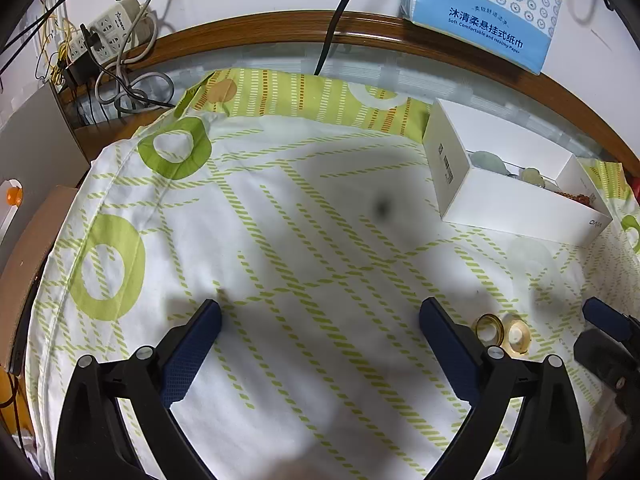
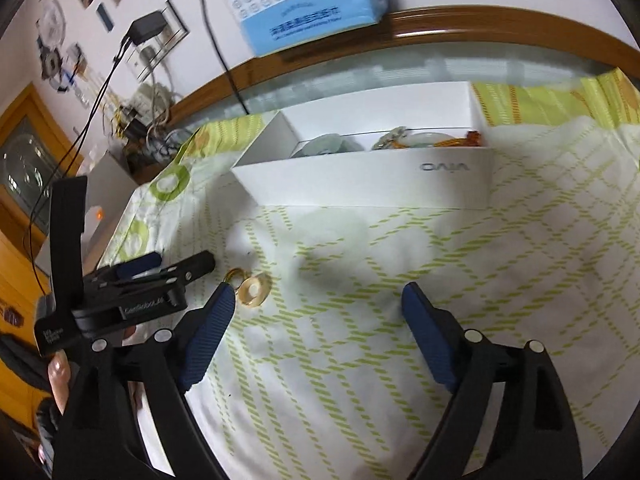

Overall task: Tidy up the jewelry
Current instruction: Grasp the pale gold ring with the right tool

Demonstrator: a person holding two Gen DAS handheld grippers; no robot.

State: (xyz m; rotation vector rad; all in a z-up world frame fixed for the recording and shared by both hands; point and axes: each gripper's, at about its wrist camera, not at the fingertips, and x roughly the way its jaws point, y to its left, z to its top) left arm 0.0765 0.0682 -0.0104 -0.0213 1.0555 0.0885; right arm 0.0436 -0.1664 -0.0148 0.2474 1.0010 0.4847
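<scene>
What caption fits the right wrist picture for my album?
Open right claw hovers over the green-checked cloth, two gold rings beside its finger, white jewelry box behind.

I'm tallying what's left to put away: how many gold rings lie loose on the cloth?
2. A thin gold ring and a wider gold ring lie side by side, near the right finger of the left gripper. Others may be hidden in the white box.

A box (image 1: 516, 196) is set on the cloth (image 1: 280, 208) toward the table's far edge, with jewelry pieces (image 2: 404, 140) inside it. Two rings (image 1: 504, 332) are laid side by side on the cloth, nearer than the box. A tissue pack (image 1: 484, 12) is placed behind the box.
</scene>
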